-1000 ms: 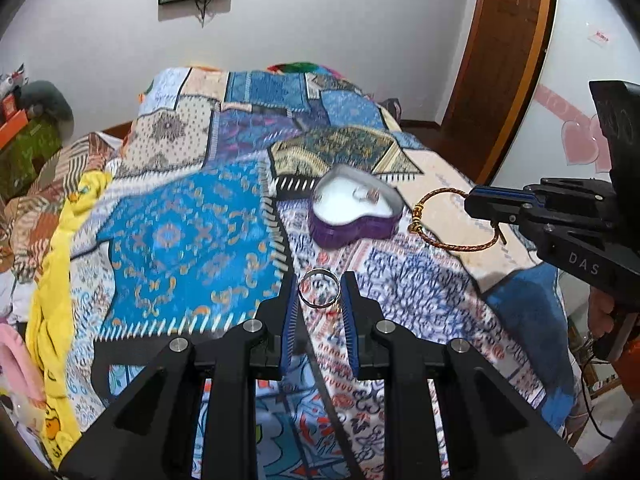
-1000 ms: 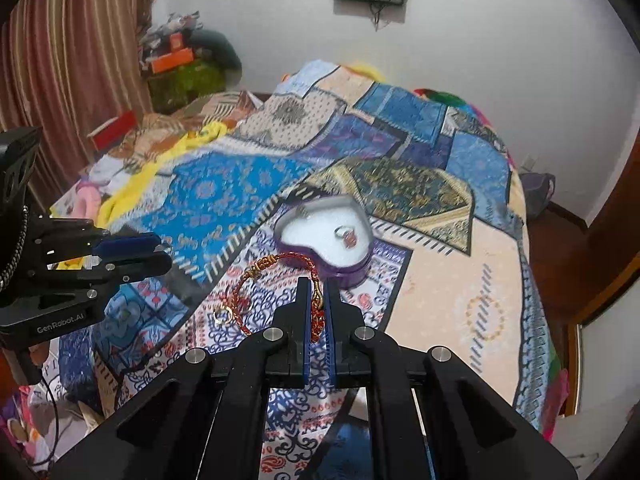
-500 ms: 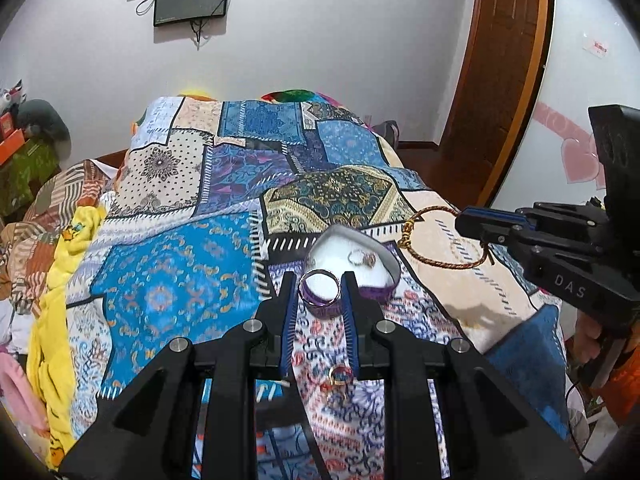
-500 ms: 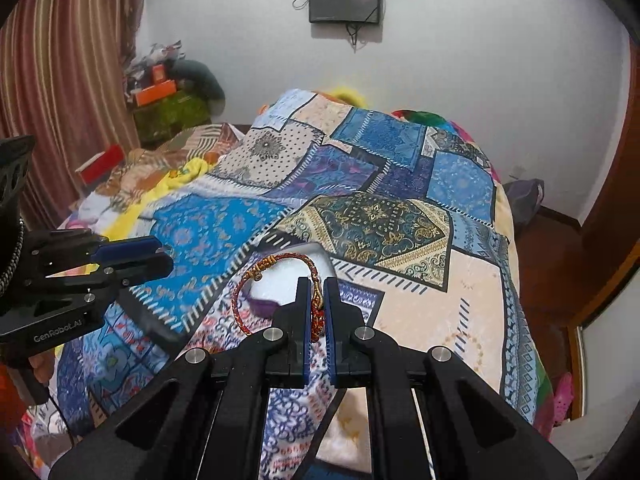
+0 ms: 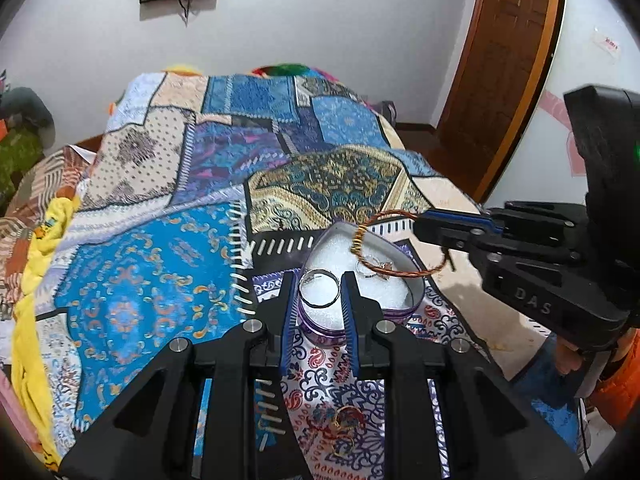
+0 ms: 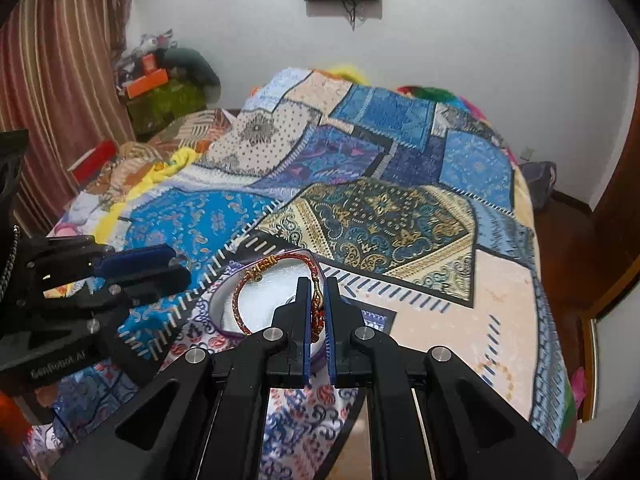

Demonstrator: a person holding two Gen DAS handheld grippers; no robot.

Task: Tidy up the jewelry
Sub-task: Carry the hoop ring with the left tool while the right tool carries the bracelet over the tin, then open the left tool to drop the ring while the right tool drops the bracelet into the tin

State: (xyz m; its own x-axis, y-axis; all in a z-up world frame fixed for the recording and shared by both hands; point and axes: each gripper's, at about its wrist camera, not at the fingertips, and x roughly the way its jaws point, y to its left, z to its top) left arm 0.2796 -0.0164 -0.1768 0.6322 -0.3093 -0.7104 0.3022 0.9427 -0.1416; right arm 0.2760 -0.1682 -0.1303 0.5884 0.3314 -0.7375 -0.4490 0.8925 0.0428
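A purple heart-shaped box [image 5: 340,250] with white lining lies open on the patchwork bedspread; a small ring [image 5: 374,271] rests inside. My left gripper [image 5: 319,286] is shut on a silver ring [image 5: 320,272], held just over the box's near lobe. From the right, my right gripper [image 5: 424,226] holds a red-and-gold cord bracelet [image 5: 394,213] over the box. In the right wrist view the right gripper [image 6: 318,284] is shut on that bracelet [image 6: 288,258], which hangs above the box [image 6: 276,292]. The left gripper [image 6: 178,266] shows at the left.
A few small loose pieces of jewellery [image 5: 346,420] lie on the bedspread [image 5: 152,280] just under my left gripper. A wooden door [image 5: 500,60] stands to the right of the bed. Clutter and a striped curtain [image 6: 60,80] line the left side.
Both grippers have moved forward with their pieces: the ring and the bracelet, which were short of the box, now hang over it.
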